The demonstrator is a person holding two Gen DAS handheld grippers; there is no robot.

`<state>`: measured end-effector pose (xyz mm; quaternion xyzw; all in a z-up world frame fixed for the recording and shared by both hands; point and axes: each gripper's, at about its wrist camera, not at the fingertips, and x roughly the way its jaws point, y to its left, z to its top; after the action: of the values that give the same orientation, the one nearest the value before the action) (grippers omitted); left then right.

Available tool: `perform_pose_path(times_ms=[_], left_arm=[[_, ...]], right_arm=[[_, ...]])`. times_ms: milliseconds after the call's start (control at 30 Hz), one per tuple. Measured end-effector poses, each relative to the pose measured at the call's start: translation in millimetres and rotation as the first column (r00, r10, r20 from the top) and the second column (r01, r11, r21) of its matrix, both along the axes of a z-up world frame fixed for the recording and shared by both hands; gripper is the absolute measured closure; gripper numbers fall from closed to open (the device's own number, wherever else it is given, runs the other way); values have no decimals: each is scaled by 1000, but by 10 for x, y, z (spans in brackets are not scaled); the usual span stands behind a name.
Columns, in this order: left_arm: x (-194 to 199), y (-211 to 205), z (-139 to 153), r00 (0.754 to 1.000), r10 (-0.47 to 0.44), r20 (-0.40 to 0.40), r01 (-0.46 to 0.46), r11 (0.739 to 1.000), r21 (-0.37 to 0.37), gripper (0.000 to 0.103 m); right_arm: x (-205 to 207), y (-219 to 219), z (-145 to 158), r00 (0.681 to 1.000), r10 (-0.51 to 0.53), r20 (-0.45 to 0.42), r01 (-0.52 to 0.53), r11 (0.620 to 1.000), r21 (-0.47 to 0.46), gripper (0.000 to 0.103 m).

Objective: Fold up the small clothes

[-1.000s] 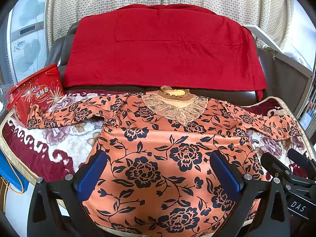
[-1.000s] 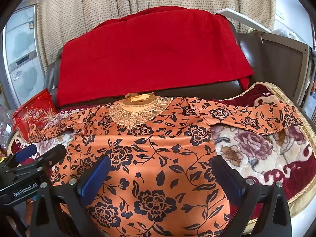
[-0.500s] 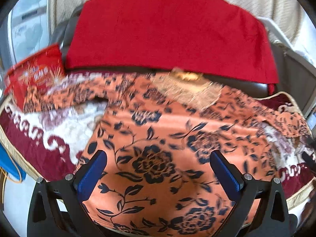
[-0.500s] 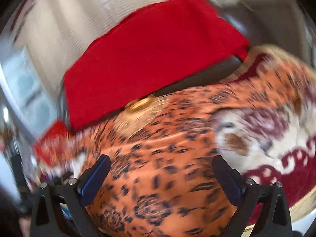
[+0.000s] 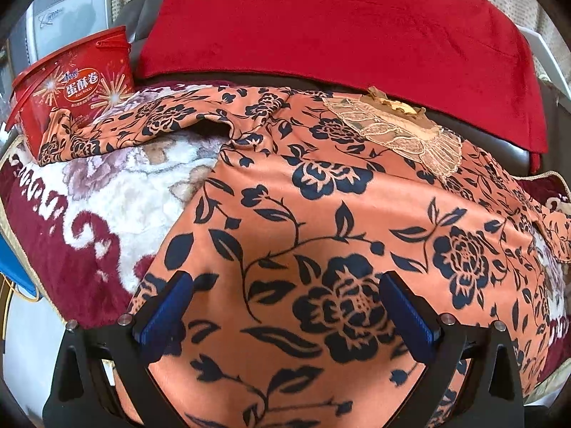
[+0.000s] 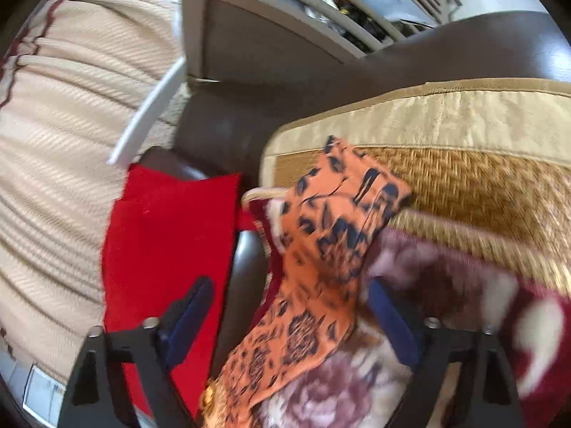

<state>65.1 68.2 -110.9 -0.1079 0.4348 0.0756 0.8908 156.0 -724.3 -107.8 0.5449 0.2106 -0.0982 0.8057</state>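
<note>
An orange blouse printed with dark navy flowers (image 5: 321,214) is seen spread flat across a plush maroon-and-cream floral blanket (image 5: 89,214), filling the centre and lower part of the left wrist view, with its beige lace collar (image 5: 403,135) toward the upper right and one sleeve (image 5: 117,132) stretched to the upper left, where its cuff touches a red snack tub with printed lettering (image 5: 71,85). A red cloth (image 5: 339,25) is draped over the dark sofa back (image 5: 514,149) along the top of the frame. The left gripper (image 5: 285,310) is held over the lower body of the blouse, its blue-padded jaws spread wide with nothing gripped. In the blurred right wrist view, the other sleeve (image 6: 321,256) runs up the centre, lying across the blanket and onto a woven straw mat (image 6: 464,185) at the right. The right gripper (image 6: 289,321) is placed astride that sleeve; its jaws have just been closing yet stand apart, the fabric lying between them ungripped.
</note>
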Motion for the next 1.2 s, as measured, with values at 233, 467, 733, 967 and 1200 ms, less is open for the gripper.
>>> perform_pose_path(times_ms=[233, 467, 733, 967, 1200], left_arm=[[103, 166, -226, 999, 13, -40, -13, 1000, -5, 0], [118, 334, -399, 999, -1, -41, -2, 997, -71, 0], [47, 544, -391, 998, -59, -4, 57, 977, -205, 0], [-58, 856, -88, 998, -11, 63, 30, 953, -301, 0], [402, 862, 391, 984, -73, 163, 128, 925, -358, 0]], right_arm=[[547, 39, 200, 987, -41, -157, 18, 989, -149, 81], [1220, 1005, 1259, 983, 97, -154, -154, 893, -423, 98], [1666, 3868, 2361, 789, 599, 137, -467, 729, -501, 97], [2230, 5628, 1287, 613, 790, -17, -725, 554, -409, 1], [1914, 5157, 652, 652, 758, 17, -727, 631, -272, 1]])
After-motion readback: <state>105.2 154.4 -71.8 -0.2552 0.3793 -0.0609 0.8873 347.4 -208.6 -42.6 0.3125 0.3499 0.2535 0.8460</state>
